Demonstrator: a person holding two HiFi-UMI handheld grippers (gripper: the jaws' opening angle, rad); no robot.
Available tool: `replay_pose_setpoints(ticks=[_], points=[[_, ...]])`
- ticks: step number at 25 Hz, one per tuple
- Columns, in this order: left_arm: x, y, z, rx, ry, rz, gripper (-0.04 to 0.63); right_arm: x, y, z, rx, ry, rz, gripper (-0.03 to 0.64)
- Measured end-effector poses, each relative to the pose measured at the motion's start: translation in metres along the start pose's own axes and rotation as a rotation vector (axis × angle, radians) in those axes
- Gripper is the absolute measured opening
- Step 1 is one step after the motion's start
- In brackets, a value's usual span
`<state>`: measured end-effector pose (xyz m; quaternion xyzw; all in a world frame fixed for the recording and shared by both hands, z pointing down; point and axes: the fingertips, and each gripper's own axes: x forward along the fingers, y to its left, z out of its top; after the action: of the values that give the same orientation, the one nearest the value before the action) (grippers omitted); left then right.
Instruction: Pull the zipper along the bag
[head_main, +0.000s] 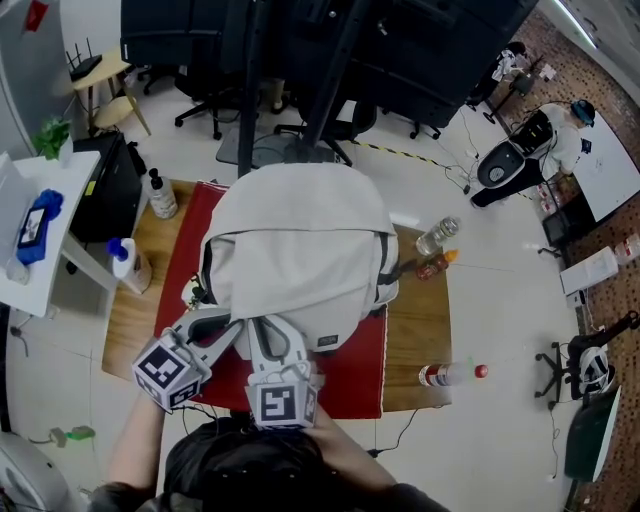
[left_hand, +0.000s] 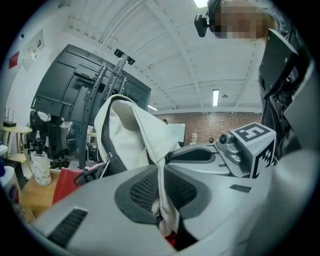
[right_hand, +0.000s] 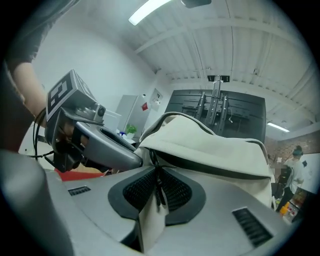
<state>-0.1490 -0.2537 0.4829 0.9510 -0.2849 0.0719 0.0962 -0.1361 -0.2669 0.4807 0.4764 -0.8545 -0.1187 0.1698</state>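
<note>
My left gripper (left_hand: 161, 197) is clenched on a soft fold of the cream cloth bag (left_hand: 145, 135), its ribbed dark pads pinching the fold flat. My right gripper (right_hand: 158, 200) grasps the thin black zipper pull (right_hand: 156, 172) at the bag's near edge. The rounded bag sits mid-table on a smooth red mat (head_main: 350, 370) spread over the wooden table (head_main: 420, 330).

Wooden table (head_main: 425, 335) — red mat (head_main: 352, 385) atop
</note>
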Motion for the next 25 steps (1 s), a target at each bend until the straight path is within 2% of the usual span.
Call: replay_pose_setpoints(ticks=[3,9,11,17,22,25], points=[[0.000,0.001,0.001,-0.001,-0.001,0.008,0.072,-0.001,0.003,0.003,-0.014,-0.014,0.033,0.061],[-0.003,0.005,0.002,-0.036,-0.024,0.066,0.069,-0.016,0.023,0.016,0.019,-0.096,0.197,0.058],[-0.004,0.004,0.002,-0.045,-0.034,0.079,0.066,-0.023,0.026,0.019,0.006,-0.114,0.224,0.057],[-0.007,-0.007,0.006,-0.039,-0.055,0.102,0.060,-0.038,-0.011,0.019,-0.014,-0.111,0.143,0.057],[-0.008,-0.016,0.012,-0.032,-0.072,0.126,0.058,-0.039,-0.016,0.014,-0.157,-0.064,0.202,0.055],[-0.009,-0.016,0.013,-0.046,-0.078,0.138,0.057,-0.041,-0.029,0.008,-0.166,-0.030,0.196,0.055]])
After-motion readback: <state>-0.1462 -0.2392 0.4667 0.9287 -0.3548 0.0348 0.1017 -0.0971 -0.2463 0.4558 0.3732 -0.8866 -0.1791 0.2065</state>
